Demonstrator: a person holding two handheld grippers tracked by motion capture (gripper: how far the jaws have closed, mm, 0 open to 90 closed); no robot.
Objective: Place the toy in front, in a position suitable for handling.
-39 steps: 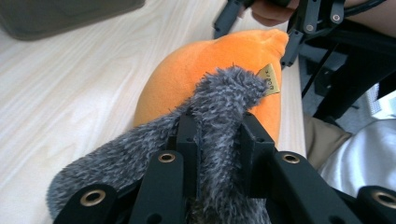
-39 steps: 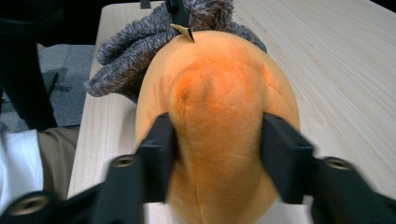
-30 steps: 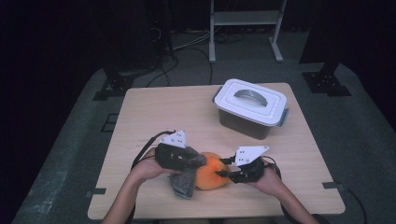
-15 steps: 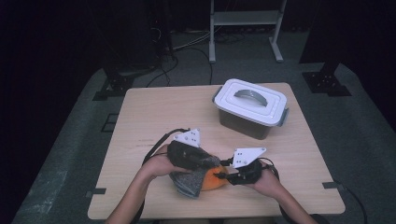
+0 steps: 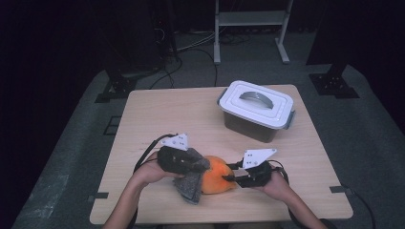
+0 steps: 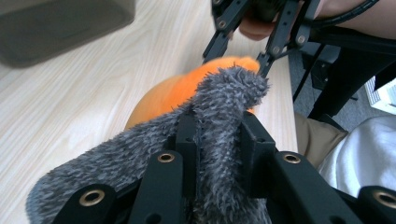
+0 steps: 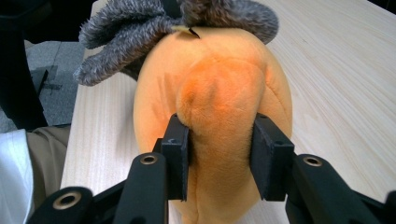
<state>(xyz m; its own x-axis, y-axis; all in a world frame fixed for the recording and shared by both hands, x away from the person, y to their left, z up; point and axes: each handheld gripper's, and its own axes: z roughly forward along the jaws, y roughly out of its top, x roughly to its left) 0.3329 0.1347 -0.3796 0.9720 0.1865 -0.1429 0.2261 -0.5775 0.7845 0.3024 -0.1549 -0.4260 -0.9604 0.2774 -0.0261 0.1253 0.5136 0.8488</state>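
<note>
Orange plush (image 5: 218, 175) sits near the table's (image 5: 181, 112) front edge, grey fuzzy cloth (image 5: 191, 187) draped on it. My left fingers (image 6: 217, 135) pinch the cloth; my right fingers (image 7: 219, 142) squeeze the plush. Lidded box (image 5: 257, 110) far right, open wood between. Dark room, floor cables. Plush underside hidden.

lidded bin (image 5: 257, 110): far right of table (image 5: 162, 114) | shelf frame (image 5: 250, 19): behind table

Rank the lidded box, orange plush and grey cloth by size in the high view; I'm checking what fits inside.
1. lidded box, clearly largest.
2. orange plush and grey cloth: look alike in size, and each is partly hidden, so unranked.
</note>
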